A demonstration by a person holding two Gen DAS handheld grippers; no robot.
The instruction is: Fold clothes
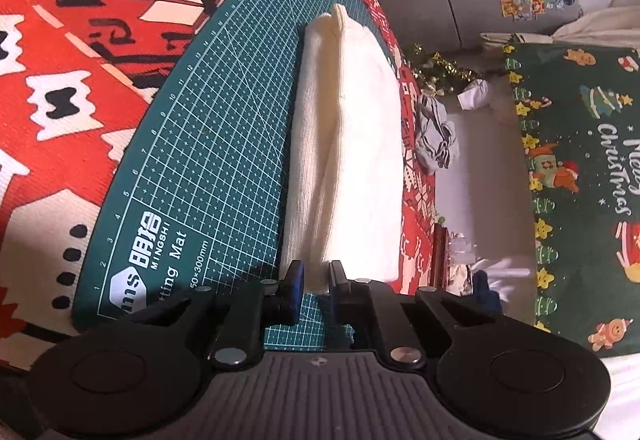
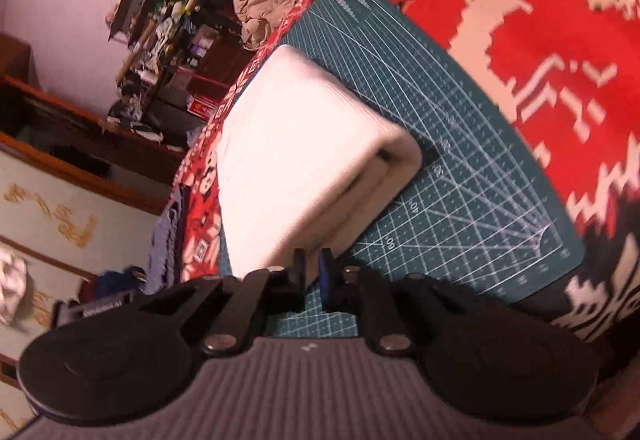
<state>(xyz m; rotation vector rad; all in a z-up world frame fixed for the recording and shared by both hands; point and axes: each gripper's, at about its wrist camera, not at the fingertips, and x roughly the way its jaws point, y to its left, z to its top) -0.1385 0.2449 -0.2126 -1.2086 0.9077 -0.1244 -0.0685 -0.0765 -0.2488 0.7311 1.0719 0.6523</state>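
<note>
cloth [image 1: 348, 144]: cream, folded, lies mid-frame on green cutting mat [image 1: 208, 144] over red patterned cover [image 1: 60, 80] | room: grey cabinet [image 1: 500, 0] upper right, green Christmas rug [image 1: 580, 180] right | right view blurred | left gripper [image 1: 318, 282]: narrow gap, pinching cloth's near edge | right gripper [image 2: 313, 274]: slightly parted, cloth edge at tips, grip unclear

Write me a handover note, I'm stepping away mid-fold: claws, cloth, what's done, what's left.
Left claw: jaws narrowly apart, the near edge of the cream cloth between them; pinched or not, unclear.
Right claw: jaws slightly apart, nothing between them.
Cloth: long folded bundle on the green cutting mat.
Done: lengthwise folds.
Left: probably one end-to-end fold, then let go.
</note>
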